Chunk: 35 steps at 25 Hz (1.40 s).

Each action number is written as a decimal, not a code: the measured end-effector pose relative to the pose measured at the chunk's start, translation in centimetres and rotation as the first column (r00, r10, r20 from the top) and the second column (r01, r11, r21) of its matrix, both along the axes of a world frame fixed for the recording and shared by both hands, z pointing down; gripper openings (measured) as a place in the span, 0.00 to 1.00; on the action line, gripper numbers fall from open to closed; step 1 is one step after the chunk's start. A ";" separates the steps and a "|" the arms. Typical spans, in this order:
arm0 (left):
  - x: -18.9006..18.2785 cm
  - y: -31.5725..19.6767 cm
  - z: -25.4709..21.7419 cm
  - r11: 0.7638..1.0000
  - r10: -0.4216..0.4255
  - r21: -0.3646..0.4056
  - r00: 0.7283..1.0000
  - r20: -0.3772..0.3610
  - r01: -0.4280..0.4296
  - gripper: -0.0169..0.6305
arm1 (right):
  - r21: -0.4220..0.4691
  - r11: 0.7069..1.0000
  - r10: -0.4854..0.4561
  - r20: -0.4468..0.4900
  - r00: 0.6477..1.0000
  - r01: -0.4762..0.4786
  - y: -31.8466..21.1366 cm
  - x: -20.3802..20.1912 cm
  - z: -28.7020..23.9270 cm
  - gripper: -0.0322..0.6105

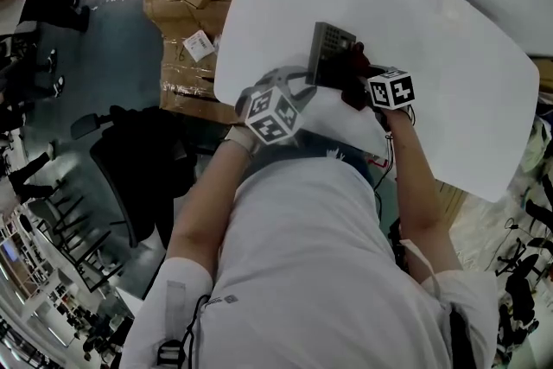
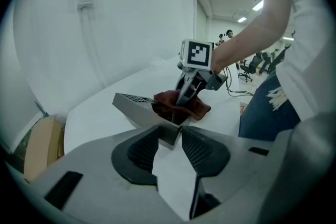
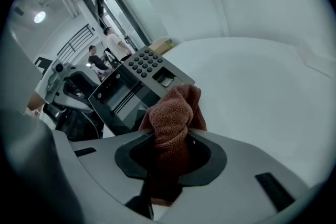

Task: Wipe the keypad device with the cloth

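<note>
My right gripper (image 3: 170, 153) is clamped on the bunched red-brown terry cloth (image 3: 173, 113), whose free end juts out ahead of it. The grey wedge-shaped keypad device (image 3: 131, 84) stands on the white worktop (image 3: 252, 81) just ahead and to the left. Its dark screen (image 3: 123, 97) is nearest the cloth and its keys (image 3: 146, 63) farther off, so its long face runs away from me. My left gripper (image 2: 169, 132) pinches its near corner, I judge, steadying it.
</note>
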<state>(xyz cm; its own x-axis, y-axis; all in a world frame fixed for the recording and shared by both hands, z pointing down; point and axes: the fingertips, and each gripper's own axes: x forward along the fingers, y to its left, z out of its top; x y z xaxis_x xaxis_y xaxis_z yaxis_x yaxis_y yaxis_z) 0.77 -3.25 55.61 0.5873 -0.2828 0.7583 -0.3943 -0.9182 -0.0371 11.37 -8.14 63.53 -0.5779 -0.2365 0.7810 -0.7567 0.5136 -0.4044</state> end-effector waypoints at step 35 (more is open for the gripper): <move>-0.1 -0.2 0.1 0.999 0.045 0.021 0.998 0.048 -0.046 0.23 | 0.181 0.975 -0.150 0.114 0.982 0.128 -5.1 -9.8 -9.6 0.21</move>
